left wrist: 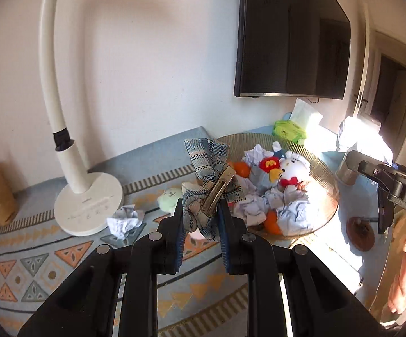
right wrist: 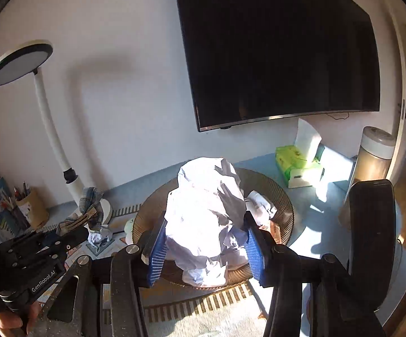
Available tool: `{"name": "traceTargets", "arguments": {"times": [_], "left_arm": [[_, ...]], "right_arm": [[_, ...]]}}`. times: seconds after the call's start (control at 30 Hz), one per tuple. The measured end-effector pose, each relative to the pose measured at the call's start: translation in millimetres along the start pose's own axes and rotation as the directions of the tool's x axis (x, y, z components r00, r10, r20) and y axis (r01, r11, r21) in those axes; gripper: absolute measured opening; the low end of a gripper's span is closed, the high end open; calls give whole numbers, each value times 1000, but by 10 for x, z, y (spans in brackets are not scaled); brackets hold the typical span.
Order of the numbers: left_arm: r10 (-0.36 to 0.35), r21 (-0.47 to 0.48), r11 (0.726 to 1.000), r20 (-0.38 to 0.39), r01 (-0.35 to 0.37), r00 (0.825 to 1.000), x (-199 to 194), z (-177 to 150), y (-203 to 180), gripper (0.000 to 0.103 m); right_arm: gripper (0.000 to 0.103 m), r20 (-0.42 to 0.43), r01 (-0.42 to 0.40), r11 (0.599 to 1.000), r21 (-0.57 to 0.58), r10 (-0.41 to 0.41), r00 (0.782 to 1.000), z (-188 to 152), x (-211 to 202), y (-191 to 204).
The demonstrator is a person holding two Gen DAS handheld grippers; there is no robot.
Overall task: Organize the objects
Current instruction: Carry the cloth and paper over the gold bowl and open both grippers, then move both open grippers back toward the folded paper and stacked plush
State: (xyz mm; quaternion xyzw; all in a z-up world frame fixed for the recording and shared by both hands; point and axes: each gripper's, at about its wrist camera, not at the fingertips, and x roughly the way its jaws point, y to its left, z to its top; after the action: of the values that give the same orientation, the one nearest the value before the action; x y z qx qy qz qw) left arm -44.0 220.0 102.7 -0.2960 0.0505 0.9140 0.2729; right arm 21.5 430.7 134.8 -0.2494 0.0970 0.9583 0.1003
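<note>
Now, bow clip pinched in left gripper

left claw: black, blue ribbed pads | right claw: same, silver screws

Hard sunlight from my right blows out the crumpled paper and the tissue pack. The lamp casts a soft wall shadow. Fisheye edges bend and vignette black.
</note>
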Motion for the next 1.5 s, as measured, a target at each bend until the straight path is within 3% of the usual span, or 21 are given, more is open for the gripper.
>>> {"name": "traceTargets", "arguments": {"times": [0.07,0.17,0.23,0.37,0.43,0.5,0.53,0.6,0.73,0.9,1.03,1.1,1.17,1.27,1.37,1.5], "left_arm": [[-43,-36,998,-8,43,999,255,163,-58,18],[-22,8,1000,2,22,1000,549,233,-248,18],[-48,16,999,-20,49,999,734,205,-333,21],[-99,-24,995,-50,98,994,1004,118,-405,21],[-158,-34,987,-71,156,985,1080,99,-450,37],[-149,-38,989,-83,146,985,1089,85,-467,86],[-120,-32,992,-64,119,991,1042,79,-459,89],[-68,-11,998,-29,67,997,907,77,-431,89],[-54,8,999,-10,54,999,553,48,-266,89],[88,26,996,22,-89,996,-30,-227,162,90],[214,-50,975,-7,-214,977,-418,-529,558,92],[310,-96,944,-57,-315,949,-505,-739,775,98],[379,-114,913,-120,-392,918,-511,-968,982,98],[394,-151,895,-178,-420,902,-513,-1320,1247,98],[414,-154,883,-193,-444,890,-507,-1507,1345,98],[382,-193,891,-171,-411,908,-552,-1500,1387,98]], "right_arm": [[48,-17,24,1000,18,-24,1000,79,196,-126],[48,-60,19,998,63,-16,998,90,456,-272],[48,-80,29,997,71,-23,997,42,583,-317],[69,-93,20,997,76,-13,996,-44,720,-365],[72,-98,33,996,86,-25,995,-75,750,-444],[72,-96,38,995,96,-29,995,-88,716,-497],[72,-92,39,994,100,-30,995,-92,693,-517],[72,-86,28,994,108,-19,996,-106,612,-518],[72,-75,-31,996,82,38,996,-157,354,-350],[73,-62,-108,994,-4,108,992,-249,-50,78],[86,-110,-235,972,12,235,966,-402,-255,455],[87,-157,-278,961,15,276,948,-570,-248,681],[87,-210,-263,963,-54,247,946,-790,-135,970],[87,-225,-223,956,-192,179,958,-1125,73,1316],[86,-252,-229,945,-232,169,953,-1343,324,1438],[86,-285,-216,957,-195,156,946,-1394,512,1381]]}}
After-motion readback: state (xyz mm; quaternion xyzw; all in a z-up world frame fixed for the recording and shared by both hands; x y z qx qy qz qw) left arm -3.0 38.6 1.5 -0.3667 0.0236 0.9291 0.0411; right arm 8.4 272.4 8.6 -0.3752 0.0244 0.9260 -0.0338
